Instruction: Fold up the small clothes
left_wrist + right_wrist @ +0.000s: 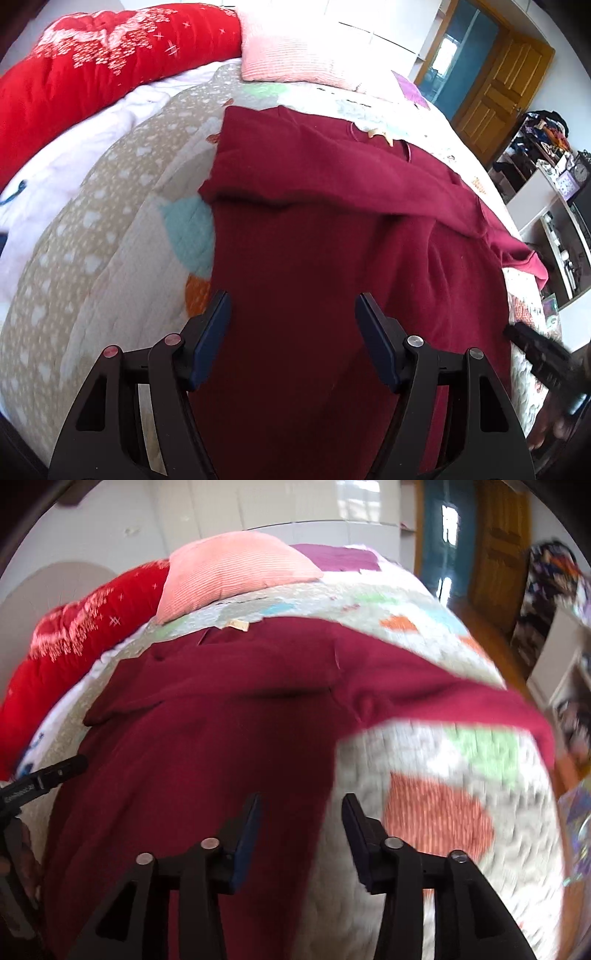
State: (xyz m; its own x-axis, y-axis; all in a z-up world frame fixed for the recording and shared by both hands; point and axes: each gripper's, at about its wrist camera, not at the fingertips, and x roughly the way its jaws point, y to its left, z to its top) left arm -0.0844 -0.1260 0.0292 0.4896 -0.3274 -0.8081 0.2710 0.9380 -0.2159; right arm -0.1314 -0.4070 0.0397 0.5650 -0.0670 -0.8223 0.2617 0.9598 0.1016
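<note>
The maroon garment (314, 229) lies spread on the quilted bedspread (110, 229) of the bed, its collar end towards the pink pillow (295, 55) and its hem nearest the cameras. Judging by how it lies, the folding is partly done: on the side of the garment towards the red blanket (92, 66), a sleeve or side panel is laid across the body, leaving a straight crease line below the collar. On the side away from the pillow and towards the wooden door (495, 103), a sleeve (517, 251) stretches out unfolded across the bedspread. That sleeve and the lengthwise fold from hem towards the pillow look to be what is left. The left tongs (293, 332) hang wide apart over the hem end of the garment, with nothing gripped between them. The right tongs (301, 834) stand part-way apart and hold nothing; they hover over the garment's edge where it meets the bedspread, on the door side. That view is smeared, so finer wrinkles there cannot be made out.
</note>
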